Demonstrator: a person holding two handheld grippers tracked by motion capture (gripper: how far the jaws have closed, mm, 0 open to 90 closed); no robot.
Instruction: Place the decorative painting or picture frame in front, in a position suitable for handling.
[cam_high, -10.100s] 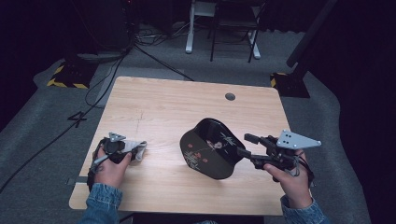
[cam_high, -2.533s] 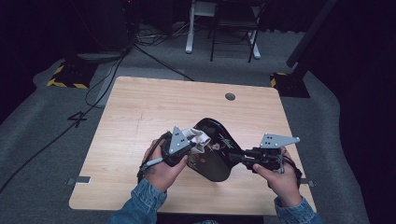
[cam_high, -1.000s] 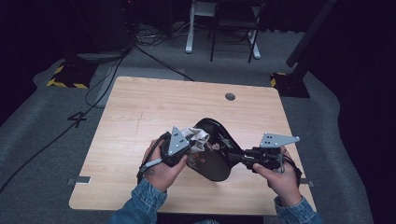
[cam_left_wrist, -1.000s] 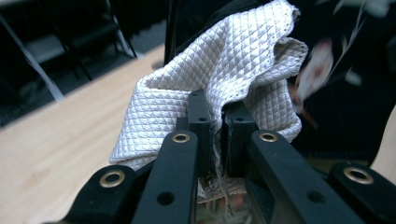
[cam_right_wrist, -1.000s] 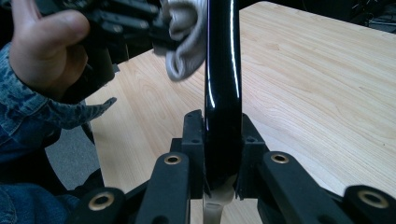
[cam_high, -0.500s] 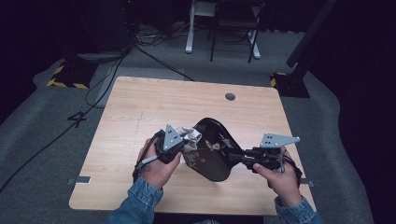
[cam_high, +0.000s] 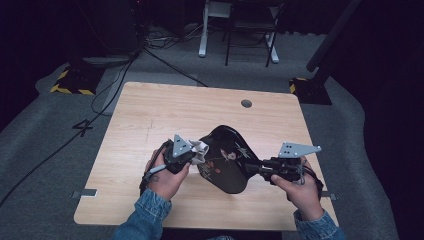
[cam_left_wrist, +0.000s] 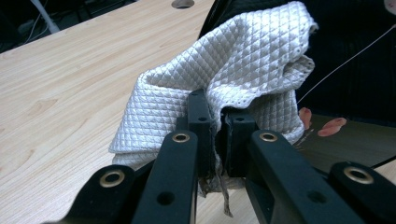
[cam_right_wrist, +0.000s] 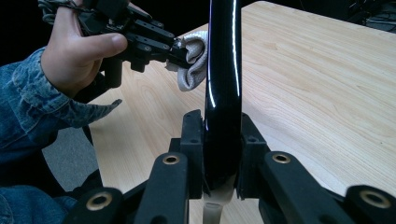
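A glossy black oval tray (cam_high: 227, 160) with a painted pattern is tilted up off the wooden table (cam_high: 165, 110). My right gripper (cam_high: 256, 167) is shut on its right rim; in the right gripper view the tray's thin edge (cam_right_wrist: 223, 70) rises upright from between the pads of that gripper (cam_right_wrist: 219, 140). My left gripper (cam_high: 192, 156) is shut on a crumpled white quilted cloth (cam_high: 201, 149), which lies against the tray's left edge. In the left gripper view the cloth (cam_left_wrist: 224, 70) bulges over the gripper (cam_left_wrist: 217, 126), with the tray's dark face (cam_left_wrist: 355, 56) behind it.
A round cable hole (cam_high: 246, 103) sits near the table's far edge. Beyond the table there are chair legs (cam_high: 235, 45) and cables (cam_high: 150, 45) on a grey floor. A denim sleeve (cam_right_wrist: 28, 107) is near the table's front edge.
My left gripper has moved a little left and down with the cloth, from the tray's face toward its left edge. The right gripper and the tray have stayed put.
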